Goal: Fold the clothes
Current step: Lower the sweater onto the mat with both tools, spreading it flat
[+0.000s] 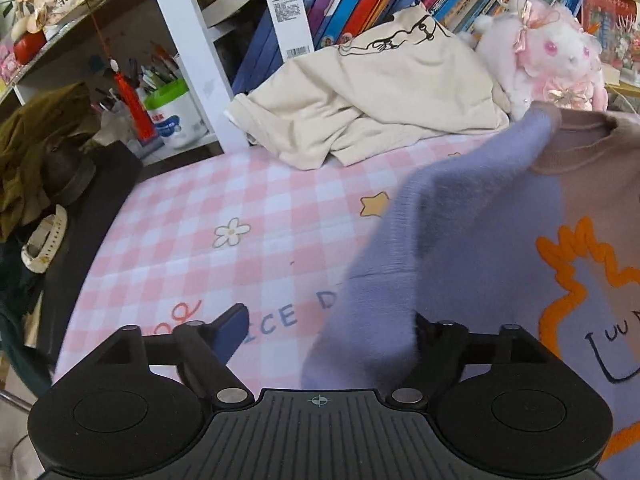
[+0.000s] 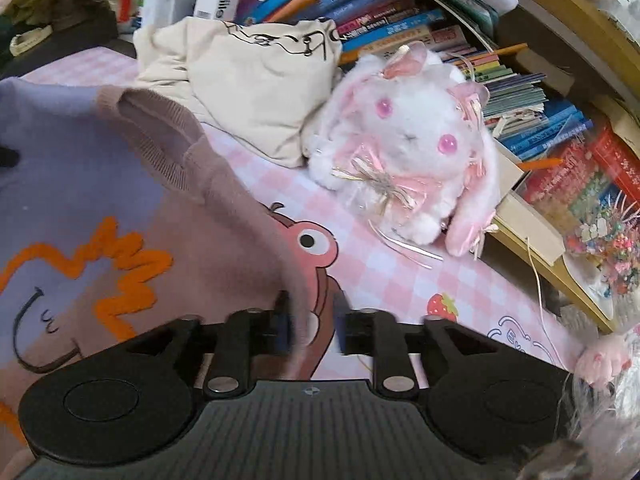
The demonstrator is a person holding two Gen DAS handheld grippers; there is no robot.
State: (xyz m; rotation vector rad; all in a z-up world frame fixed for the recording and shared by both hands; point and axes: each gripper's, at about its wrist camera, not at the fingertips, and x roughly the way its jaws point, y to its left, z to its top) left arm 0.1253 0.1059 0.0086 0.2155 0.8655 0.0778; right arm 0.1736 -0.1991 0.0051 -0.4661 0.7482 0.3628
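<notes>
Both grippers, left (image 1: 326,336) and right (image 2: 310,326), stand open and hold nothing; the sweater (image 1: 500,240) lies spread between them, one sleeve edge inside each gap.

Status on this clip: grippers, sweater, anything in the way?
Left gripper open, lilac sleeve between its fingers. Right gripper open at the sweater edge. Sweater unfolded on checked cloth. Cream garment, plush rabbit close behind.

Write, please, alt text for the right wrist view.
The right gripper stands open around the pink edge of a purple and pink sweater on a pink checked cloth. Behind lie a white plush rabbit, a cream garment and books.
</notes>
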